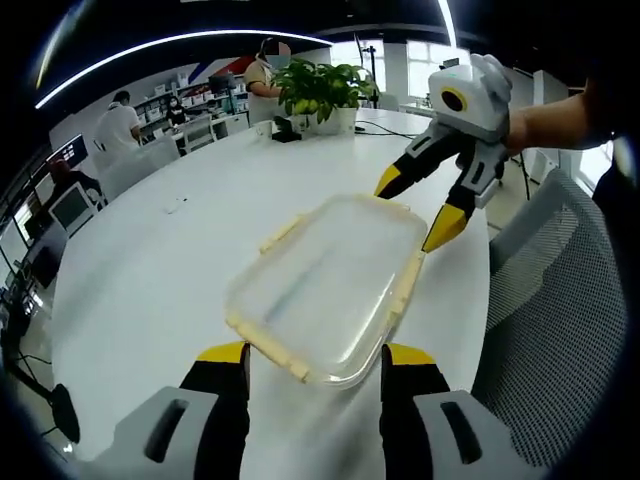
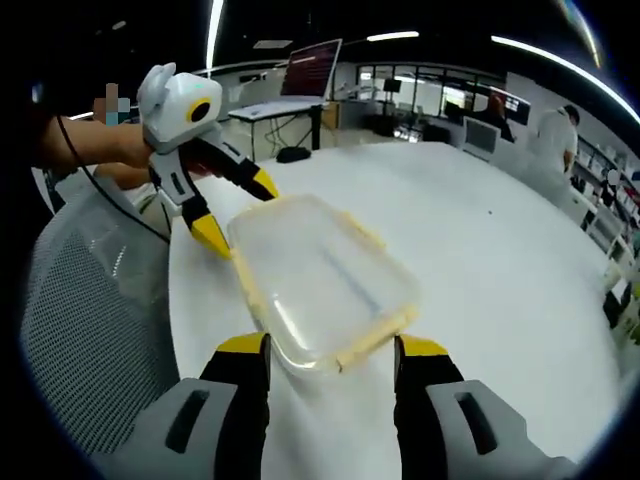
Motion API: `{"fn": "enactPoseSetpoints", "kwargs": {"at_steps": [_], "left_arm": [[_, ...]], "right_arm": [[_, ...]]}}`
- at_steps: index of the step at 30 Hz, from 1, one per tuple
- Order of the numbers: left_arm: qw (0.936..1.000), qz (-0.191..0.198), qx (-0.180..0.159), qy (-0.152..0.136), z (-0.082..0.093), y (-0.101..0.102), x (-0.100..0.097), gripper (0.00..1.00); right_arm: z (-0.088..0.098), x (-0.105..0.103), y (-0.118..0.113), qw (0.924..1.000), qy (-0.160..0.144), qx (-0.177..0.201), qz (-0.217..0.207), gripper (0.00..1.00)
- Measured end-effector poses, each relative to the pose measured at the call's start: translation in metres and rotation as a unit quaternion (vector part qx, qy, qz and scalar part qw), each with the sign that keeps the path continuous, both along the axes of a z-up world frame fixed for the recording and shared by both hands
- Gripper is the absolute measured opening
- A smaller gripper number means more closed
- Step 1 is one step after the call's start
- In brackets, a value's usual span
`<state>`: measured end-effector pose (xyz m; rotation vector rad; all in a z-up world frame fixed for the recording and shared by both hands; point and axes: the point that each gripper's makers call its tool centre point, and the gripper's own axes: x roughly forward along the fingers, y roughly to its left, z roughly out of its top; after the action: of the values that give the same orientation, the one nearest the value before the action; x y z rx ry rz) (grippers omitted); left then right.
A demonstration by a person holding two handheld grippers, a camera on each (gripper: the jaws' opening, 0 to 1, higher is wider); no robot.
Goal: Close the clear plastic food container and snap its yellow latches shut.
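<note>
Clear plastic food container, lid already laid on top, is seen lying flat on a white round table, well short of the potted plant at the far edge. It is flanked at opposite short ends by the left gripper and the right gripper, both held wide apart and grasping nothing. The yellow latches appear unsnapped; pressing one down over the rim is judged the next move.

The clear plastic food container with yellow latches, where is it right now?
The clear plastic food container lies on the round white table near its edge by the mesh chair, between the open left gripper and right gripper.
</note>
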<state>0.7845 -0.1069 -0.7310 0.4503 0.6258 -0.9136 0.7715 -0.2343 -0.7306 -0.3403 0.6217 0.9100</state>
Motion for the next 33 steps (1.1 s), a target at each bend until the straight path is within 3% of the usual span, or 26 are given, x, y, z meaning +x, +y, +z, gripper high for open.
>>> {"fn": "enactPoseSetpoints", "kwargs": {"at_steps": [23,33], "left_arm": [[0.9998,-0.008,0.015,-0.005,-0.003,-0.009,0.056,0.45],[0.9999,0.009,0.009,0.003,-0.004,-0.011,0.077,0.44]], "right_arm": [[0.001,0.055,-0.009,0.9998,0.002,-0.007,-0.017,0.46],[0.002,0.078,-0.011,0.9996,0.004,-0.015,-0.022,0.47]]}}
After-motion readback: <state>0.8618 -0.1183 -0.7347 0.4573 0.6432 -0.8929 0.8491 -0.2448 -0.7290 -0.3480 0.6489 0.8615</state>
